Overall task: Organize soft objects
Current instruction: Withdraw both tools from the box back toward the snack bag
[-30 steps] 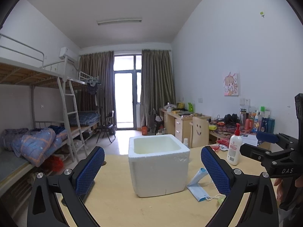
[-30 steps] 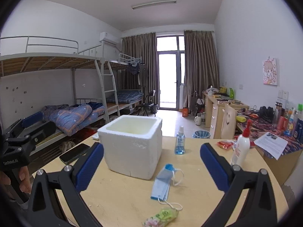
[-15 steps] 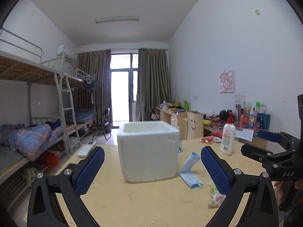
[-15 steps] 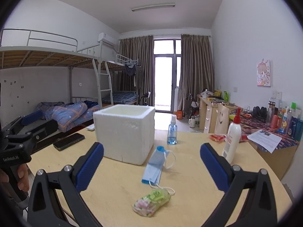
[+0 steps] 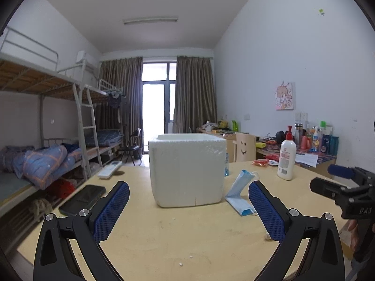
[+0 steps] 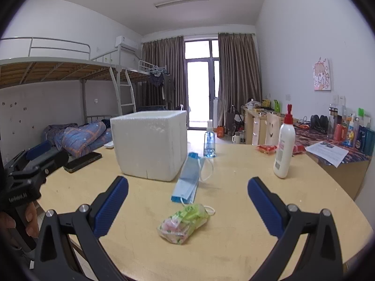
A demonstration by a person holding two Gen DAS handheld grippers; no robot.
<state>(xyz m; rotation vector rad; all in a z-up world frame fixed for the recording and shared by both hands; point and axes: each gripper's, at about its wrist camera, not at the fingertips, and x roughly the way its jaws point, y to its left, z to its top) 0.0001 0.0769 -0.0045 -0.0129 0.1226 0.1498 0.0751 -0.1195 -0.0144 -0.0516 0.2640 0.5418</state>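
Observation:
A white foam box [image 5: 187, 168] [image 6: 150, 145] stands open-topped on the wooden table. A folded blue face mask [image 6: 188, 178] [image 5: 241, 192] leans against its right side. A soft green and pink packet [image 6: 184, 222] lies in front of the mask, between my right gripper's fingers and a little ahead of them. My right gripper [image 6: 187, 201] is open and empty. My left gripper [image 5: 188, 205] is open and empty, facing the box from close. The right gripper shows at the right edge of the left wrist view [image 5: 344, 187]. The left gripper shows at the left edge of the right wrist view [image 6: 35, 161].
A white lotion bottle [image 6: 284, 147] [image 5: 286, 157], a small blue spray bottle [image 6: 209, 140], red snack packets [image 6: 267, 148], a black phone [image 5: 83, 199] [image 6: 83, 161] and a white remote [image 5: 110, 169] lie on the table [image 6: 234, 245]. Bunk beds stand left, a cluttered desk right.
Both grippers have come down lower and closer to the table. The box and mask look nearer, and the green packet now lies between the right gripper's fingers.

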